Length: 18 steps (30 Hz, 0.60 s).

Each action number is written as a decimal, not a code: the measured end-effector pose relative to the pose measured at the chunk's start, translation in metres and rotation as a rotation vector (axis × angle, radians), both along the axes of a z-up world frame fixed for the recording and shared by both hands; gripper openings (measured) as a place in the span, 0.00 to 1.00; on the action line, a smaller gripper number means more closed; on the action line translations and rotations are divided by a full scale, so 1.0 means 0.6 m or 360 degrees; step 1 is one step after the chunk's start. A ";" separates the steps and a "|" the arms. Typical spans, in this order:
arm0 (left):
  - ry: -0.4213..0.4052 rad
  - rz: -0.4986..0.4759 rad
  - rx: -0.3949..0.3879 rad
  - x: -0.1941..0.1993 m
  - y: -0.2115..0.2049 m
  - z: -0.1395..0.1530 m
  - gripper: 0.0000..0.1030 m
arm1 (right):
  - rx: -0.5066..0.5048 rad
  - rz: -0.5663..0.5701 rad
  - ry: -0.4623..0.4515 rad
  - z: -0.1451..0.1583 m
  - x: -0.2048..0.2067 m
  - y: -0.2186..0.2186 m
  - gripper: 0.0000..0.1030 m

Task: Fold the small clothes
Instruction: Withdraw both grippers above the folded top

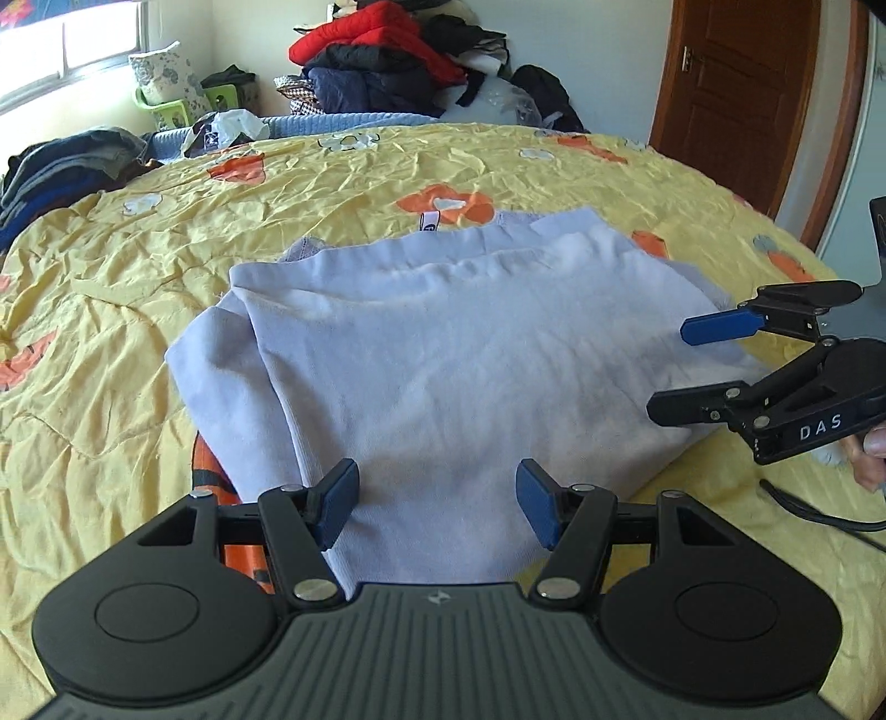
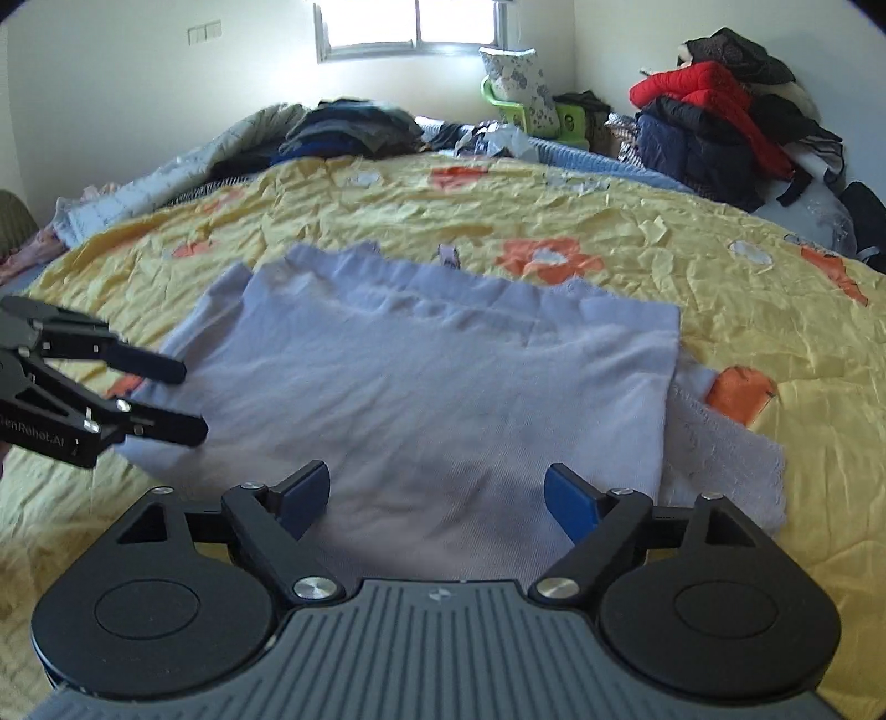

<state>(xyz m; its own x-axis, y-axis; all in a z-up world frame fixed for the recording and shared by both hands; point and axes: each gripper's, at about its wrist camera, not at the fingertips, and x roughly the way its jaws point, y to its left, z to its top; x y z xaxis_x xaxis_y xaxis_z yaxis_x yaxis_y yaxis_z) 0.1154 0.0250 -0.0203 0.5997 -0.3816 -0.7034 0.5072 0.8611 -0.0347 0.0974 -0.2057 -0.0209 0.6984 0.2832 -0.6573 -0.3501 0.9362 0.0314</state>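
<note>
— So, the fingers first: how do they stand?

— On the left gripper (image 1: 437, 501), the blue pads (image 1: 339, 498) are spread wide apart with nothing between them. They hang over the near edge of the pale lavender garment (image 1: 443, 354). The right gripper (image 2: 437, 501) is the same: its blue-padded fingers (image 2: 573, 507) are released, parted over the cloth and gripping nothing.

— Can each one see the other?

— Yes. In the left wrist view, the right gripper comes in from the right edge, jaws parted, at the garment's right side. In the right wrist view, the left gripper shows at the left edge, also parted, by the garment's left side.

— And the garment itself?

— It lies folded on the yellow bedspread (image 1: 138, 266) with orange flowers, near the front of the bed. A doubled layer sits on top, with a sleeve-like flap sticking out on one side. Under its near left corner something orange (image 1: 210, 476) peeks out; what it is I cannot tell.

— What lies beyond?

— A heap of clothes (image 2: 714, 116) with a red jacket on it at the far corner, a darker stack of folded clothes (image 2: 349, 133) on the bed's far edge, a window (image 2: 410, 25), and a brown wooden door (image 1: 742, 94).
</note>
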 end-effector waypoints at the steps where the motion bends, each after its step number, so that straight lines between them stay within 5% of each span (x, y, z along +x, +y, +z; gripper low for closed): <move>1: -0.0005 -0.0007 -0.0013 -0.004 0.001 0.004 0.60 | -0.0033 0.0001 0.0008 -0.005 -0.003 0.002 0.81; 7: 0.0050 0.0041 -0.0235 0.007 -0.011 0.018 0.61 | 0.0098 -0.0080 -0.0018 -0.004 -0.028 -0.012 0.81; 14: 0.0029 -0.0050 -0.0027 -0.014 -0.052 -0.013 0.61 | 0.0152 -0.0101 0.0017 -0.015 -0.052 -0.026 0.81; 18: 0.0048 -0.0028 -0.0137 -0.014 -0.050 0.000 0.61 | 0.0342 -0.0200 -0.0006 -0.006 -0.072 -0.061 0.81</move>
